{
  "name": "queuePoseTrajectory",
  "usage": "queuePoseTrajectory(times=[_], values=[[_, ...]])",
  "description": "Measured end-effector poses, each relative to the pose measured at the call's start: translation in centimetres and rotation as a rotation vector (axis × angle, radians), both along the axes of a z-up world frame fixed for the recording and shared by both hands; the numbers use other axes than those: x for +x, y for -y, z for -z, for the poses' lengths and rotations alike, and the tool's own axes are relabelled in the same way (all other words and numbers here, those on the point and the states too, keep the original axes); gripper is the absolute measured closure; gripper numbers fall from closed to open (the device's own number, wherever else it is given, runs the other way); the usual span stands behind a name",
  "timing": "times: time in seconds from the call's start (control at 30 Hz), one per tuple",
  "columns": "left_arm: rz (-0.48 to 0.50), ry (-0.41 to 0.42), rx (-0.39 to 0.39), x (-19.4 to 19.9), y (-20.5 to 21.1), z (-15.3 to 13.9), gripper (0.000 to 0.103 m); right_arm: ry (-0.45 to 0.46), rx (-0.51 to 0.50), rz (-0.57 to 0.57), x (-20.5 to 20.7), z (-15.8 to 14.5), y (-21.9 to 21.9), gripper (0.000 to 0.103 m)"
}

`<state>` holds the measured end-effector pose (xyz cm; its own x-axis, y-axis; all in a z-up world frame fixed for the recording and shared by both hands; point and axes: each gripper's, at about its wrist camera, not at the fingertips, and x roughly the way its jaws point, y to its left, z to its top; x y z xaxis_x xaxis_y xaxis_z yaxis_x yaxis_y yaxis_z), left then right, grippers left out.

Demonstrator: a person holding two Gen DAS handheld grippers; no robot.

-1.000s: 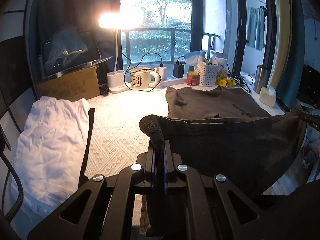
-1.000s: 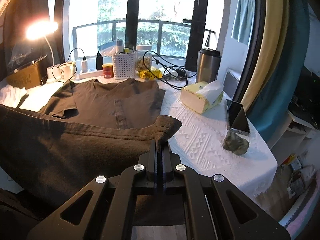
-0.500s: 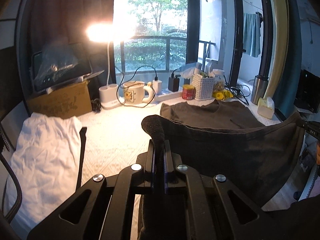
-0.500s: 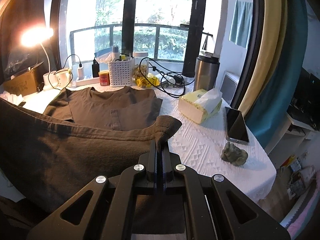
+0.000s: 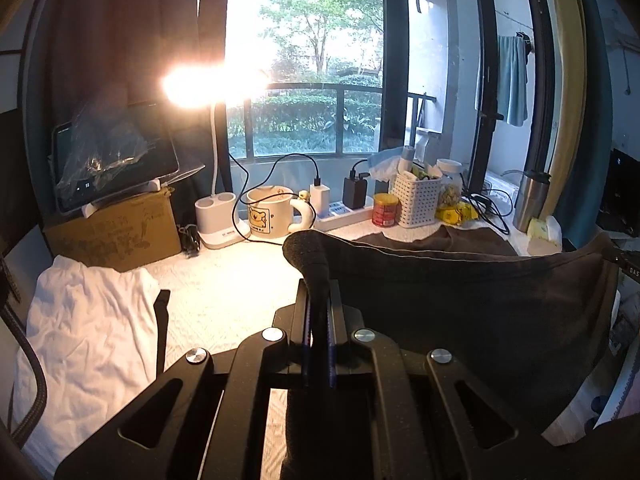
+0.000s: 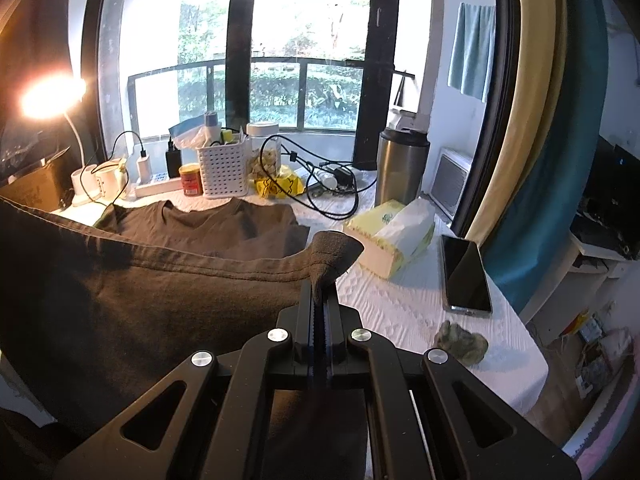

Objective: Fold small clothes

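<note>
Dark shirt [image 5: 460,300] hem is pinched at each corner, left gripper [image 5: 319,300] and right gripper [image 6: 319,292] both clamped on it, fabric stretched between them above the white table [image 6: 392,300]. Its collar end lies flat beyond. Mug [image 5: 268,216] print and cardboard box [image 5: 116,236] lettering are unreadable.

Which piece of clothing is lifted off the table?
The dark brown T-shirt, its hem pinched by the left gripper and right gripper. The white garment lies flat, untouched.

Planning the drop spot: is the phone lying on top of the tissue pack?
No, the phone lies flat on the tablecloth beside the tissue pack.
</note>
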<state>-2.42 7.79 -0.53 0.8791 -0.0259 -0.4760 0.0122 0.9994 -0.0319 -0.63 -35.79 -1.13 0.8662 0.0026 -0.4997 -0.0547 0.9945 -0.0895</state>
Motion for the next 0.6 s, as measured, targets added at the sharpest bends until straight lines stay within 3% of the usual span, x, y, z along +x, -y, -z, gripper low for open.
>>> queuePoseTrajectory(times=[0.6], values=[[-0.016, 0.001, -0.03, 7.0, -1.2, 0.2, 0.098, 0.027, 0.006, -0.006, 7.6, -1.3, -0.7, 0.099]])
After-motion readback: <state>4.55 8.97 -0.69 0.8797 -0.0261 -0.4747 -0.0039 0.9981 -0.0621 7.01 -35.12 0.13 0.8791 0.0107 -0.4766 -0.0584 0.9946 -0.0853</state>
